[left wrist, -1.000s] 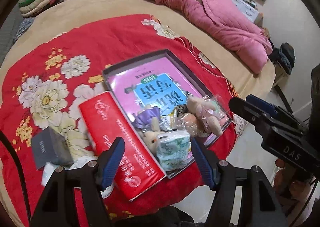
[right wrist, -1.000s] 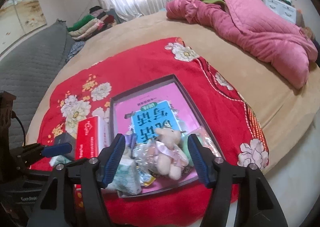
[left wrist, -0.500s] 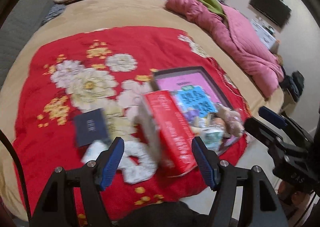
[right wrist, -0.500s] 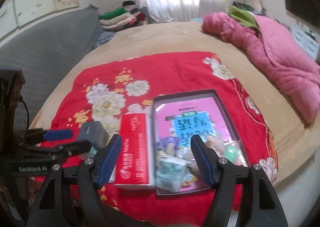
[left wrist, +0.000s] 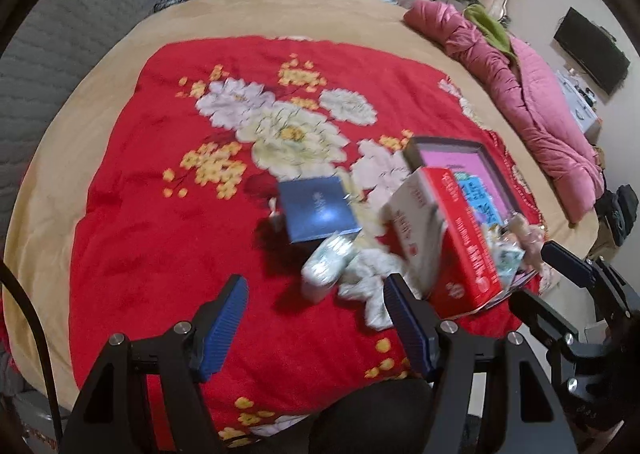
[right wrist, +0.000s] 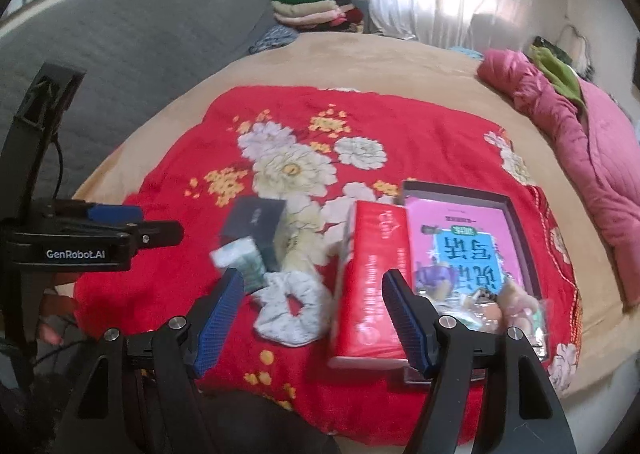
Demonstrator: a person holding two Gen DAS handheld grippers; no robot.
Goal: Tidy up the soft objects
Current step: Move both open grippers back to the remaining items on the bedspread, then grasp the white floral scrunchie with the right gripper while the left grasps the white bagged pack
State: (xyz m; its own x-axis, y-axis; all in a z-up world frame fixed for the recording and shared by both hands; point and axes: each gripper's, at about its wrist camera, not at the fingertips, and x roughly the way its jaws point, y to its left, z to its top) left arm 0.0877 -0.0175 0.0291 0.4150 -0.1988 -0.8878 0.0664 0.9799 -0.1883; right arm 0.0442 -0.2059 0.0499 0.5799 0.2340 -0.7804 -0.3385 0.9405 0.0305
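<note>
Both tongs gaping wide, empty: left gripper (left wrist: 316,328), right gripper (right wrist: 312,320). White scrunchie (right wrist: 294,308) on red floral blanket (right wrist: 168,197) near its front edge, between tissue pack (right wrist: 240,260) and red box (right wrist: 370,286); grey tray (right wrist: 520,221) beside box.

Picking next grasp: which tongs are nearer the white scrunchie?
Right, marginally. Right tongs frame the white scrunchie just ahead between open fingers; left tongs have it by their right finger, off-centre. Both empty.
</note>
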